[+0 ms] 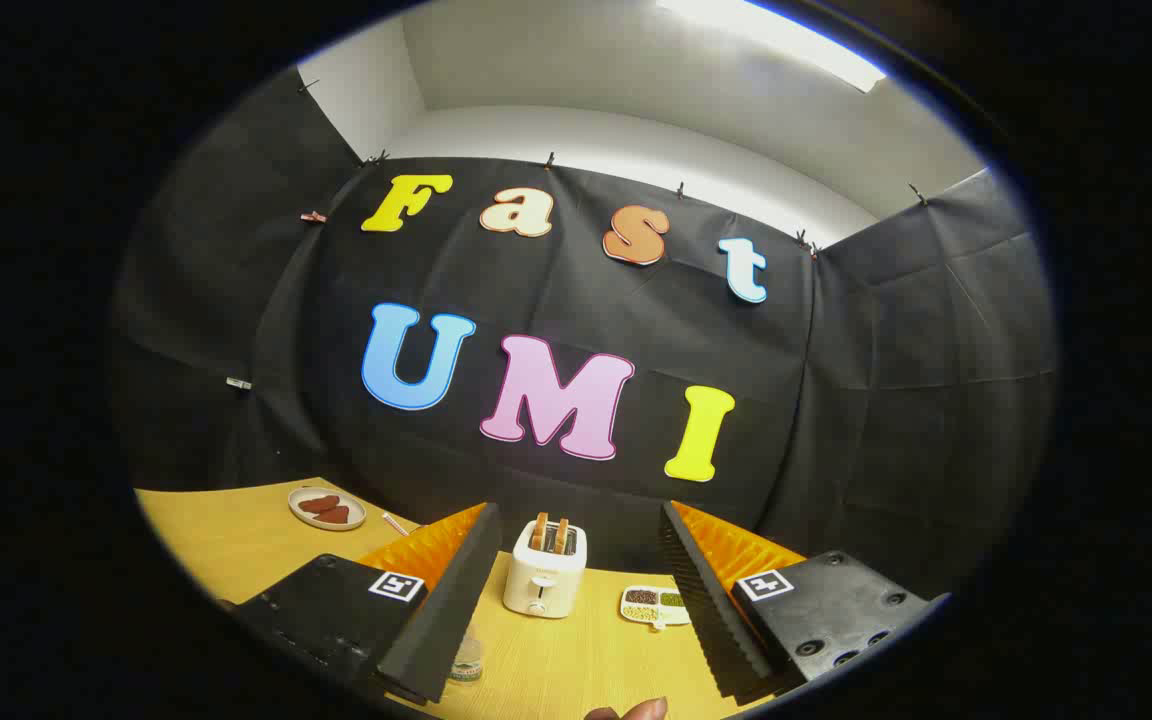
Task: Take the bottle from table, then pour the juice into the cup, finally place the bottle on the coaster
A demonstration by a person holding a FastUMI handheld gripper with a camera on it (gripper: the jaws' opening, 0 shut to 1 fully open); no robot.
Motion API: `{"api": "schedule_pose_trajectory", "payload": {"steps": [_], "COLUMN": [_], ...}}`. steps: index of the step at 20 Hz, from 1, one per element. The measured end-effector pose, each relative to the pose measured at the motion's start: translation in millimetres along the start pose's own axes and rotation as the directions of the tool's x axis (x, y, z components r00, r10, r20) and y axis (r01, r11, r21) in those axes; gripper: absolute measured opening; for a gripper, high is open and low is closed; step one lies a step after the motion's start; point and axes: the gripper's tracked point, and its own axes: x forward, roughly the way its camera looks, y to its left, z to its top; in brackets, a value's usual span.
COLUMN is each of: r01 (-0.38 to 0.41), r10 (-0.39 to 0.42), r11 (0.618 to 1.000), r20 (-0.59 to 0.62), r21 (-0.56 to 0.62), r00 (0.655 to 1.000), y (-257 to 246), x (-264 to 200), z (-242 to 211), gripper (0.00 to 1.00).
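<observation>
My tongs (576,590) gape empty, toaster (544,570) at twelve o'clock beyond them. Fetching comes first; what may be the bottle (467,662) sits at seven o'clock, so I must dip down.

- Small clear container (466,660), cup or bottle unclear, upright on the table, low beside the left finger's inner face, partly hidden by it.
- Gripper (578,512) fingers spread wide, gripping nothing.

Wooden table (236,545) carrying toaster (544,582) w/ bread, sectioned dish (654,605) beside it, plate (327,508) sitting far left, small jar (467,662) nearer.
</observation>
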Motion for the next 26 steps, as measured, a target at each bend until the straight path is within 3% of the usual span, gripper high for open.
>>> {"api": "schedule_pose_trajectory", "payload": {"steps": [12, 26], "r01": [-0.006, -0.142], "r10": [0.006, 0.142], "r11": [1.0, 0.983], "r20": [0.007, 0.003], "r21": [0.027, 0.113], "r00": [1.0, 0.99], "y": [-2.3, 38.6], "x": [-14.1, -20.4], "z": [1.0, -39.9], "gripper": [0.97, 0.97]}}
